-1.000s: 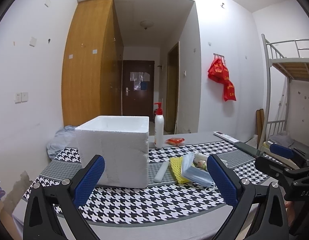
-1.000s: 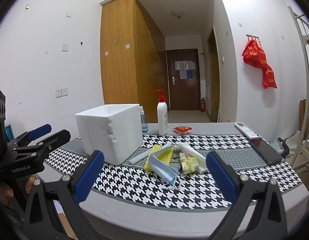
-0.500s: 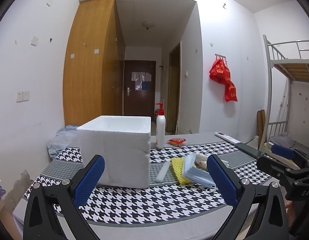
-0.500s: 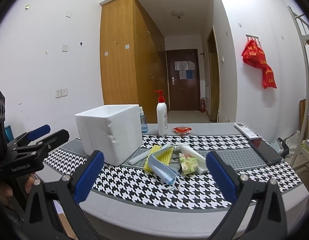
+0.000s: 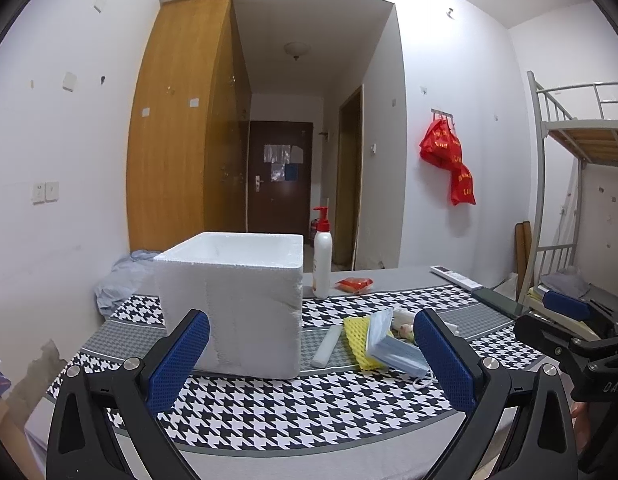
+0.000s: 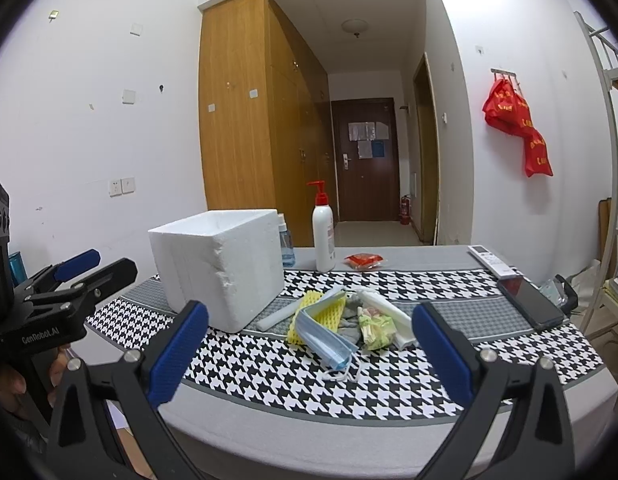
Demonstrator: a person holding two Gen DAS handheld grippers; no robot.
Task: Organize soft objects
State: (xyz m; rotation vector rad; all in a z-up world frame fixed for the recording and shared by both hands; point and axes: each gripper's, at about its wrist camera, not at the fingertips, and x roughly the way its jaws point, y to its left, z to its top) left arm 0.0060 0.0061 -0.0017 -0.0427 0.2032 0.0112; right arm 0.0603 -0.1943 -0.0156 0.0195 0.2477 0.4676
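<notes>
Both grippers hover short of the table (image 6: 269, 432), left gripper (image 5: 309, 354) and right gripper (image 6: 309, 350) with jaws spread and empty. Soft pile, blue face mask (image 6: 323, 334) topmost, lies centre frame just right of the foam box (image 6: 225, 264). Suggest right gripper descend on the mask's folded edge, pinching clear of the yellow foam net (image 6: 329, 310).

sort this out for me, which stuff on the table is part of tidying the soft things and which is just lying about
Job: blue face mask, yellow foam net, grey cloth, white foam tube, foam box.

Lying about: pump bottle, red packet, remote, phone.
</notes>
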